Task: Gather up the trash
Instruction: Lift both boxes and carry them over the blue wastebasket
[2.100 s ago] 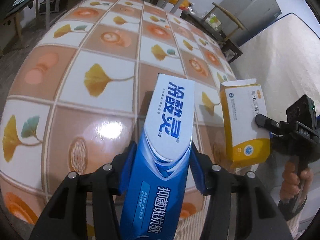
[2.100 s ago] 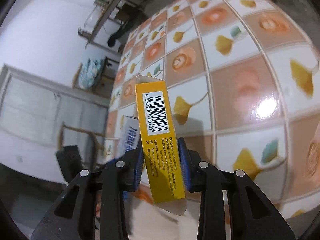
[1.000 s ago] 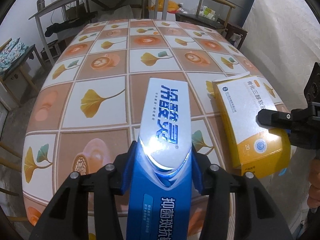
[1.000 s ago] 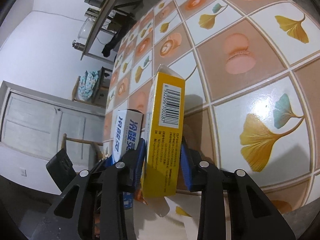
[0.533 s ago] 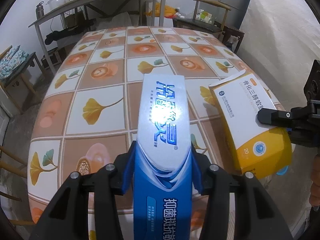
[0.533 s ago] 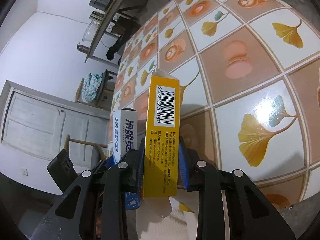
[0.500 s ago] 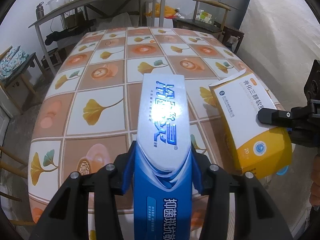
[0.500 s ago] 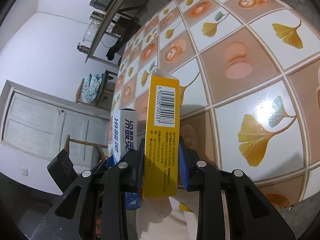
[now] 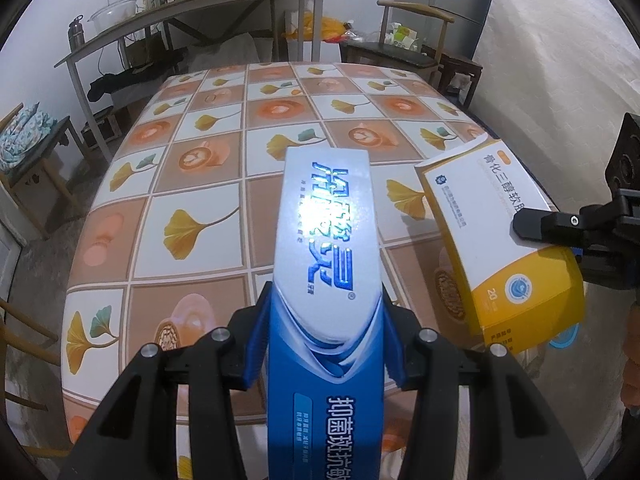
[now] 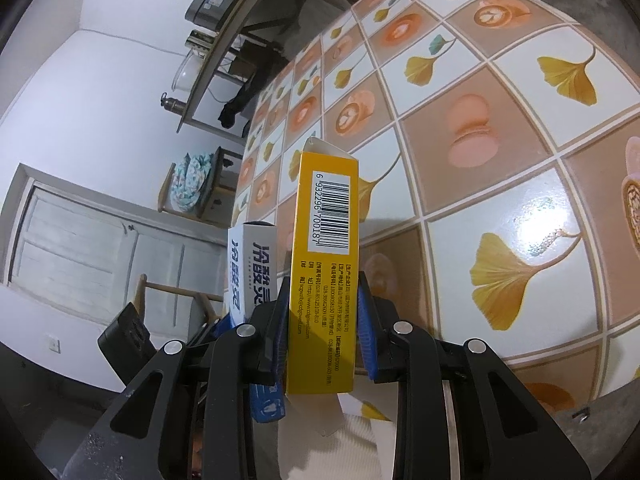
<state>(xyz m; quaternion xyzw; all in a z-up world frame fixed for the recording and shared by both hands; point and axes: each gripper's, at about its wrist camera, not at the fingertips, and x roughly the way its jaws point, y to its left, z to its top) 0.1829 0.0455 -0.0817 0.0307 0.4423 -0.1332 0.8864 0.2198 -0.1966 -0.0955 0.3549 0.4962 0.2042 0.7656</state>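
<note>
Now that both views have tipped up from the tiles over the last two seconds, you carry both pieces clear of the counter (image 9: pixel 208 184). Your left tool (image 9: pixel 324 332) stays clenched on the long blue-and-white cardboard toothpaste box (image 9: pixel 326 264); at three o'clock your right tool (image 10: pixel 322 316) grips the yellow-and-white cardboard medicine box (image 10: pixel 324 264). I'd judge only the drop-off remains, and no bin shows. The ginkgo-patterned oilcloth is bare. At twelve o'clock stands a metal-legged shelf table (image 9: pixel 192 4); at one, wooden chairs (image 9: pixel 416 28).

Toothpaste box (image 9: pixel 326 264) left of medicine box (image 9: pixel 500 236) — both above table (image 9: pixel 208 184).
</note>
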